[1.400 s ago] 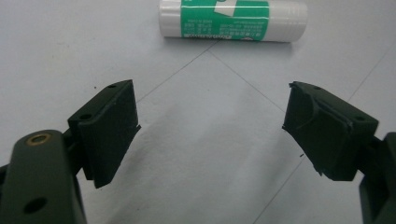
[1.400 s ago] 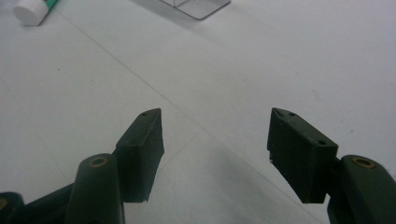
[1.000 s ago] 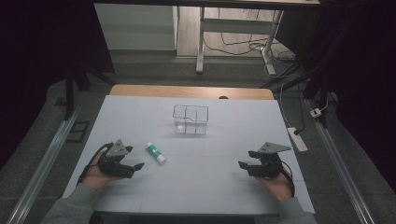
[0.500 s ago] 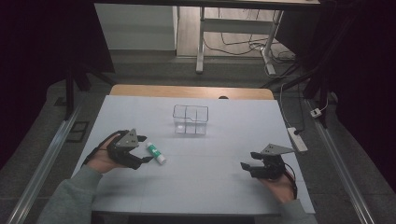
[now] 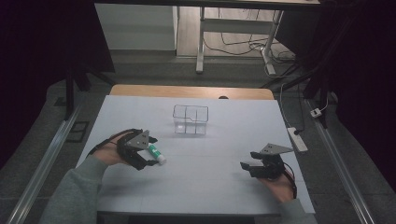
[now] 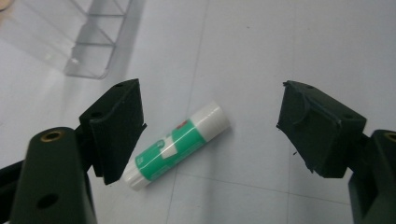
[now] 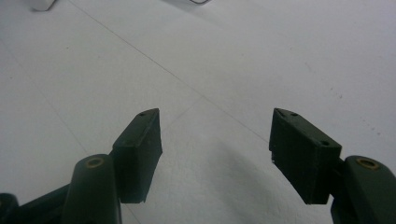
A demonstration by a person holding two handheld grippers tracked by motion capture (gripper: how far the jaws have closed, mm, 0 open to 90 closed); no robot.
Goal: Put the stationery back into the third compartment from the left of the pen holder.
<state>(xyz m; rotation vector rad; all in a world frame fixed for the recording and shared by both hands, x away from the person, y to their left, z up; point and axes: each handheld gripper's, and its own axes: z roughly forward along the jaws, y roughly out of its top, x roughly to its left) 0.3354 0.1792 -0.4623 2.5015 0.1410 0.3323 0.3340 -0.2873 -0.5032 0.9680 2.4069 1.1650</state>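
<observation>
The glue stick (image 6: pixel 175 145) lay flat on the white table (image 5: pixel 219 186), its green-and-white label too blurred to read, its white cap pointing toward the clear box (image 5: pixel 190 119). The left gripper (image 6: pixel 210 130) stood wide open around it, untouching. The right gripper (image 7: pixel 215 154) gaped wide, empty.

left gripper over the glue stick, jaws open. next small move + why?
Probably shift the left gripper slightly toward its left jaw, then close. The glue stick lies flat on the table, between the open jaws but off-centre, one end tucked by the left jaw and clear of the right.
</observation>
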